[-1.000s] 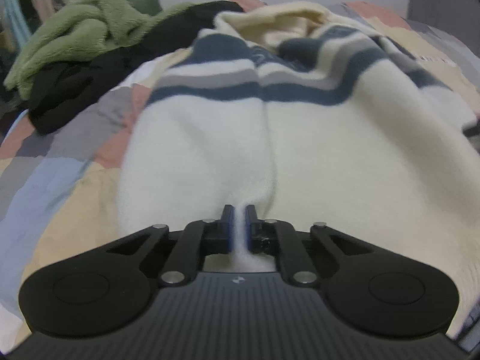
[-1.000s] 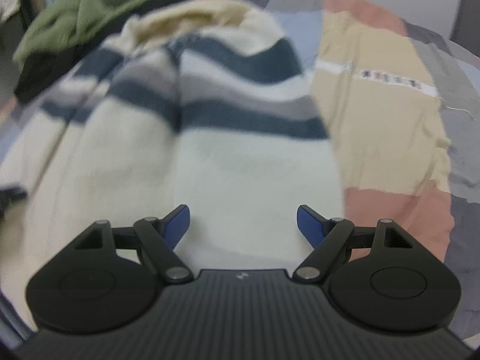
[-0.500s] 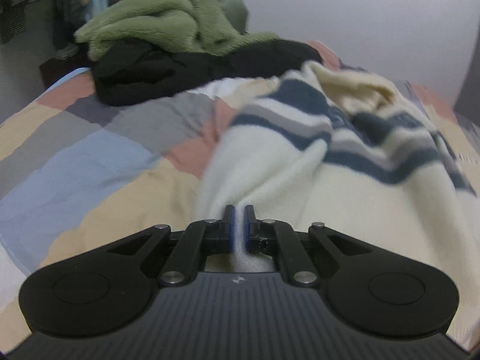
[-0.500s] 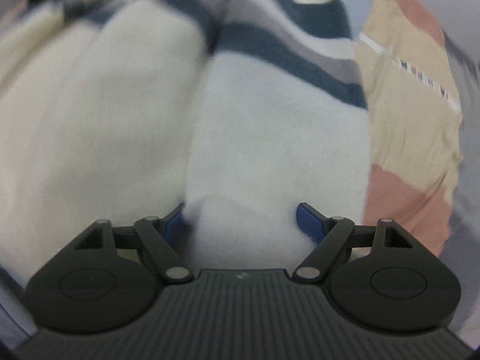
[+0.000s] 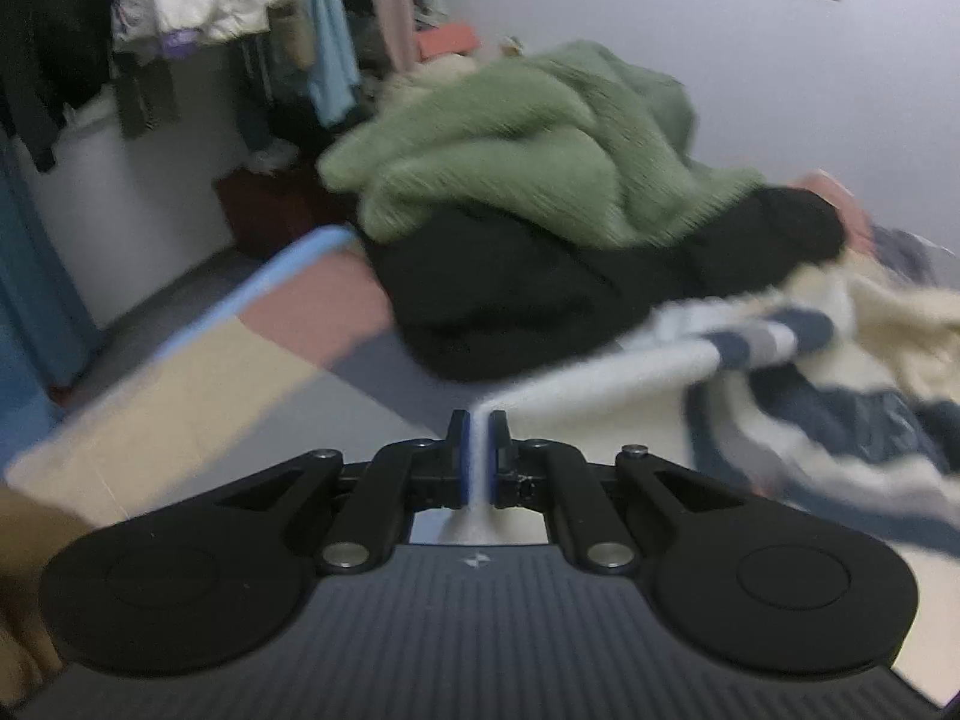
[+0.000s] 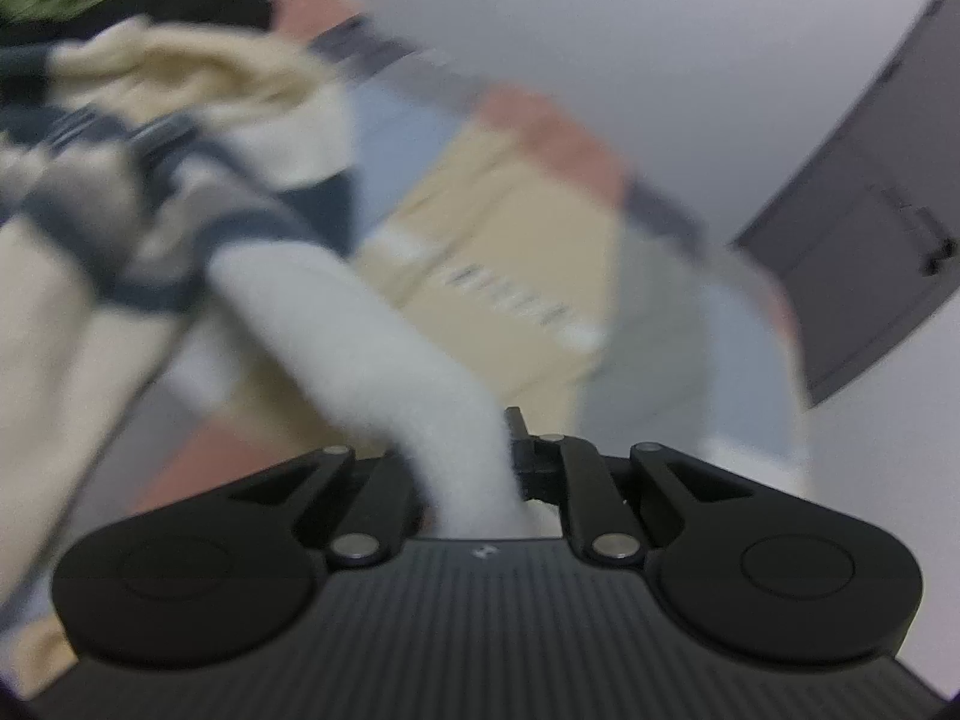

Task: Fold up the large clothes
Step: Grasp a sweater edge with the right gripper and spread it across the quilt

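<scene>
A cream sweater (image 5: 750, 372) with navy and grey stripes lies on the patchwork bedspread (image 5: 198, 372). My left gripper (image 5: 478, 426) is shut on a thin white edge of it, lifted off the bed. In the right wrist view the same sweater (image 6: 252, 120) is bunched at the upper left, and a thick white fold (image 6: 384, 360) runs down into my right gripper (image 6: 486, 450), which is shut on it. The fold hides the right gripper's left finger. Both views are blurred by motion.
A green fleece garment (image 5: 540, 150) sits on a black garment (image 5: 540, 294) at the bed's far side. Clothes hang on a rack (image 5: 210, 0) beyond the bed's left edge. A dark grey door (image 6: 870, 210) stands at the right, against a pale wall (image 6: 600, 12).
The right gripper went from wide open over the sweater to shut on a white fold and rose. The left gripper kept its hold, lifted and swung left toward the clothes pile.
</scene>
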`<action>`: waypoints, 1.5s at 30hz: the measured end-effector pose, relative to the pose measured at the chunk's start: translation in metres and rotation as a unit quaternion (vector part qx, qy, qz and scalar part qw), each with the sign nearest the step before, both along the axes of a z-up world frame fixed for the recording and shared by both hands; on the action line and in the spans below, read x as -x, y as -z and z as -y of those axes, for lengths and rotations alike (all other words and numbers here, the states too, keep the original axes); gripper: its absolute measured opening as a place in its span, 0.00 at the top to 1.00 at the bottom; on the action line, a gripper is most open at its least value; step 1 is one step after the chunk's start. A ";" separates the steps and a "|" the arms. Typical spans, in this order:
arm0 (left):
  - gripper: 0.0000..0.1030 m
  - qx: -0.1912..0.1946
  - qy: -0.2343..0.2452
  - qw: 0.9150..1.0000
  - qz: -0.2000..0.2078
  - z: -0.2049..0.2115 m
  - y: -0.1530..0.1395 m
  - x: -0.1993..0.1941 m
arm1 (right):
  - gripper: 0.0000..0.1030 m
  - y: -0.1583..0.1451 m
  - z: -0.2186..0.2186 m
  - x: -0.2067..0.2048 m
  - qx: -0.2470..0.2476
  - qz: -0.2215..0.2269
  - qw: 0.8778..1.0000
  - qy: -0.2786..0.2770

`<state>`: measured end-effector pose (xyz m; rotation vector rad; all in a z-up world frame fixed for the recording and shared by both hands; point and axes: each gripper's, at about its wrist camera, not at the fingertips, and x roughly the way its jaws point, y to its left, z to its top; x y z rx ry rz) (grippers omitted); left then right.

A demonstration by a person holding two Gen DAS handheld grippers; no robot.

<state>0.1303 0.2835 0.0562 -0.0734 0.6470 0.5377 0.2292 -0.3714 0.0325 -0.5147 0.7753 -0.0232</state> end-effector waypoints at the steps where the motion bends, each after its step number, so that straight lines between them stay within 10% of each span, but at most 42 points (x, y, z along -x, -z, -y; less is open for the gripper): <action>1: 0.94 -0.004 -0.006 1.000 0.001 -0.009 -0.006 -0.009 | 0.90 -0.010 0.008 -0.007 0.008 0.012 1.000 0.008; 8: 0.94 -0.021 -0.050 0.998 -0.007 -0.067 -0.011 -0.076 | 0.90 -0.033 0.066 -0.070 0.023 0.036 0.996 0.074; 23: 0.93 0.102 -0.107 0.988 -0.054 -0.145 0.104 -0.127 | 0.88 0.109 0.127 -0.114 -0.007 0.006 0.991 0.135; 26: 0.78 0.102 -0.103 0.989 -0.045 -0.135 0.096 -0.118 | 0.86 0.103 0.127 -0.110 -0.039 0.023 0.988 0.150; 28: 0.48 0.122 -0.101 0.987 -0.038 -0.124 0.089 -0.105 | 0.77 0.091 0.129 -0.104 -0.072 0.041 0.981 0.174; 30: 0.47 0.126 -0.084 0.988 -0.019 -0.113 0.080 -0.093 | 0.58 0.077 0.131 -0.092 -0.122 0.055 0.972 0.192; 35: 0.47 0.125 -0.037 0.992 0.005 -0.072 0.055 -0.059 | 0.48 0.048 0.129 -0.059 -0.212 0.058 0.955 0.201; 38: 0.47 0.129 -0.002 0.992 0.014 -0.038 0.041 -0.042 | 0.19 0.031 0.127 -0.041 -0.259 0.065 0.945 0.190; 45: 0.47 0.163 0.091 0.982 0.039 0.054 0.022 -0.012 | 0.19 -0.008 0.094 -0.001 -0.288 0.076 0.943 0.147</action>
